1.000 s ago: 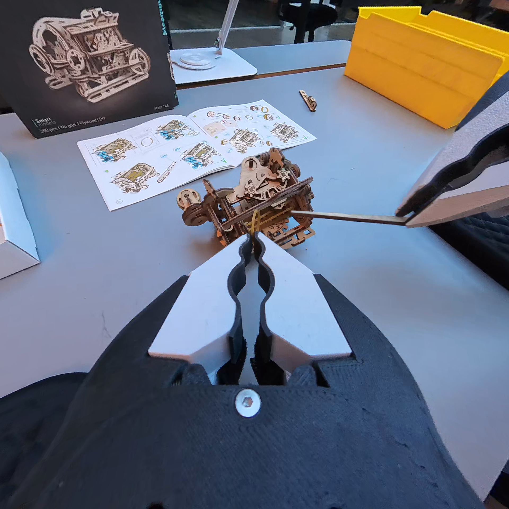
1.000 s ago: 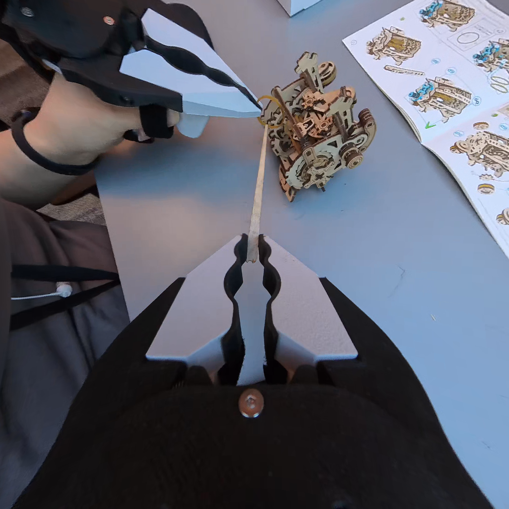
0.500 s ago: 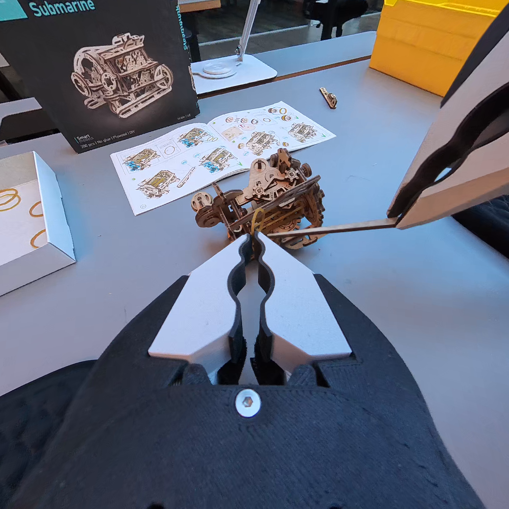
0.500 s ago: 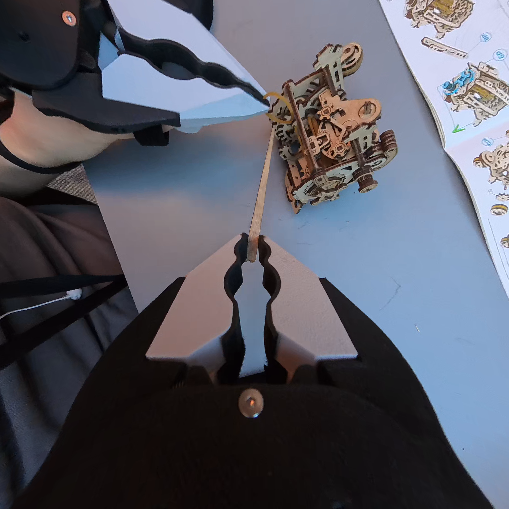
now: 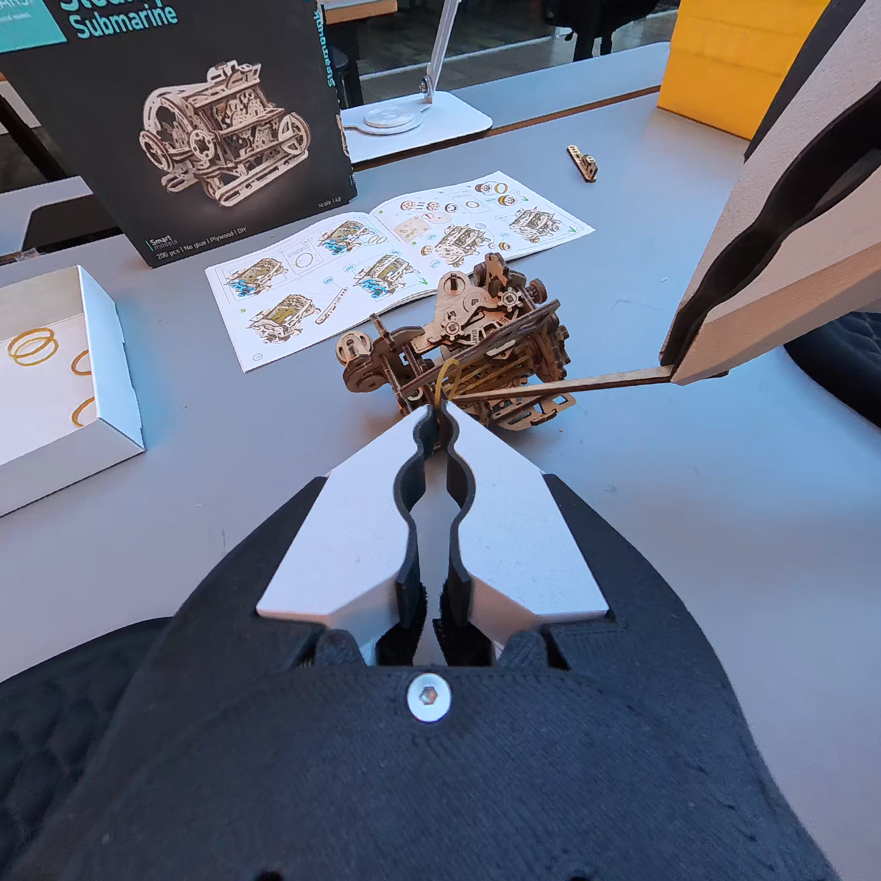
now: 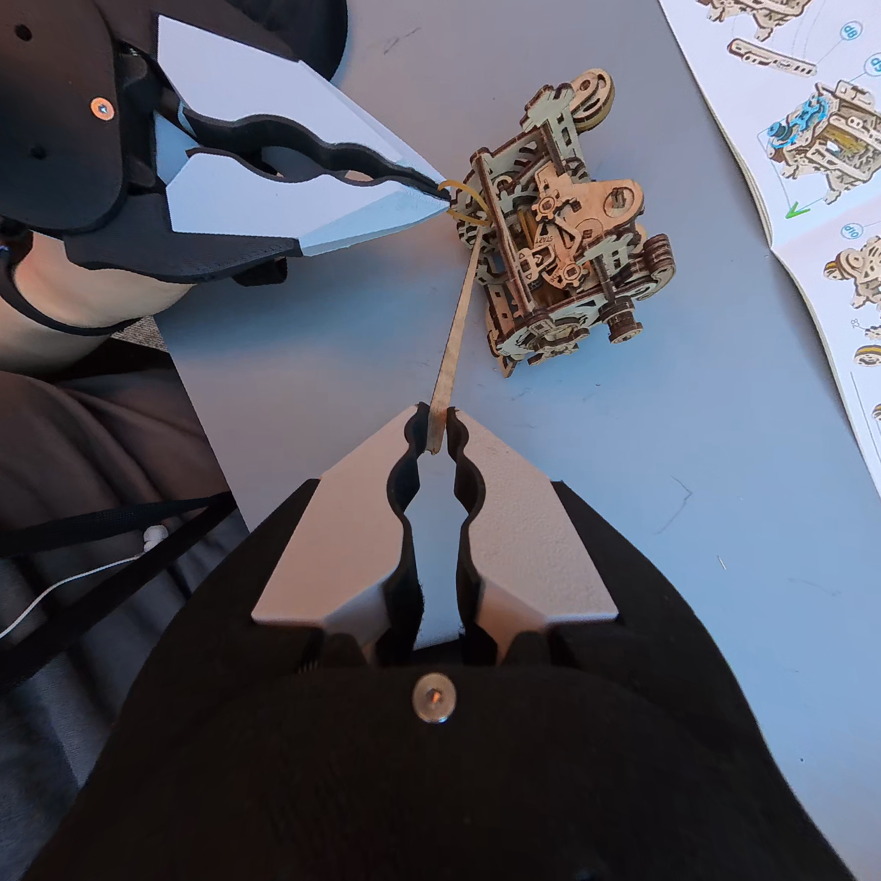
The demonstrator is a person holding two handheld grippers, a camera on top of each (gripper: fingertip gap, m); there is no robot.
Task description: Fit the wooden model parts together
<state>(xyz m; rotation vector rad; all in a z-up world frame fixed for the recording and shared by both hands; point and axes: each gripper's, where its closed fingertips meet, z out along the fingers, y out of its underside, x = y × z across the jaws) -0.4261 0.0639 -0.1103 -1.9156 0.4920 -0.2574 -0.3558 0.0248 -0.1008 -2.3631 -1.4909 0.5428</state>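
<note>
From my left wrist view, my left gripper point(image 5: 439, 414) has its jaws pinched nearly together on a yellow rubber band point(image 5: 447, 381), which loops up at 12 o'clock into the wooden model point(image 5: 469, 343) sitting on the grey surface point(image 5: 667, 500). My right gripper point(image 5: 674, 374) comes in from 3 o'clock, with a thin wooden stick point(image 5: 558, 385) reaching to the band. An open instruction booklet point(image 5: 381, 257) lies past the model, the black kit box point(image 5: 190, 119) stands at 11, a white tray point(image 5: 105, 372) with spare bands is at 9, a yellow bin point(image 5: 724, 62) is at 1, and a small loose wooden piece point(image 5: 584, 163) is near it. From the right wrist view, my right gripper point(image 6: 436, 417) has its jaws clamped narrow on the stick's point(image 6: 455, 329) near end; its far tip meets the rubber band point(image 6: 469, 202) at the model's point(image 6: 562, 238) edge at 12, where the left gripper point(image 6: 445, 198) at 11 nips the band. The booklet point(image 6: 810, 143) is at 2.
</note>
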